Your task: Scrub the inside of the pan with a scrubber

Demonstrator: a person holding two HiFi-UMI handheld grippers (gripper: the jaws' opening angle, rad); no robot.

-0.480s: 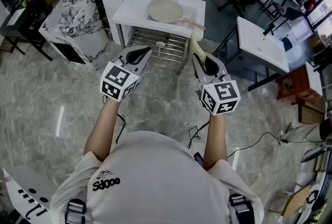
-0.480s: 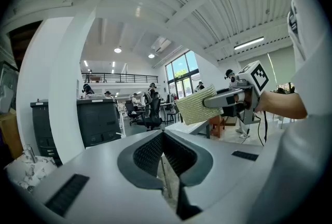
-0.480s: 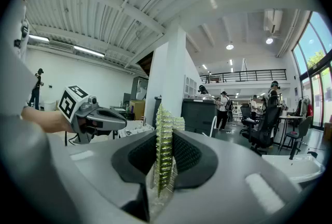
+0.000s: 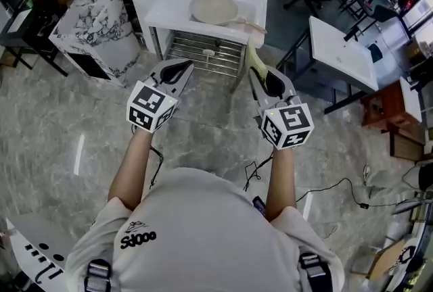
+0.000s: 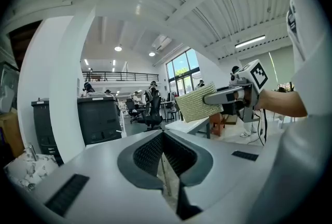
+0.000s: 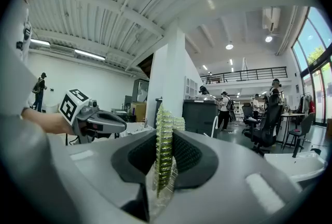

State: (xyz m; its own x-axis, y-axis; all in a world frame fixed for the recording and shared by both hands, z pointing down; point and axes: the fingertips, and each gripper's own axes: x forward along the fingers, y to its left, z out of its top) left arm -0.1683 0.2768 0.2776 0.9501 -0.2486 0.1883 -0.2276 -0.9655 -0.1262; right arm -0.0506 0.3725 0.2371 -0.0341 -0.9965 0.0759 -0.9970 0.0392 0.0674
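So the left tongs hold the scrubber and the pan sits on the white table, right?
No. The right tongs hold the scrubber, as the right gripper view shows; the left tongs are shut and empty. The pan does sit on the white table.

Grey short-sleeved T-shirt (image 4: pixel 203 216) with black print; left gripper (image 4: pixel 180 67) and right gripper (image 4: pixel 254 71) grey, black-lined jaws, black-and-white marker cubes (image 4: pixel 150 108).

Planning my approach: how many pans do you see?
1: the pan sits on the white table ahead, its handle pointing right. Another could be hidden under the table.
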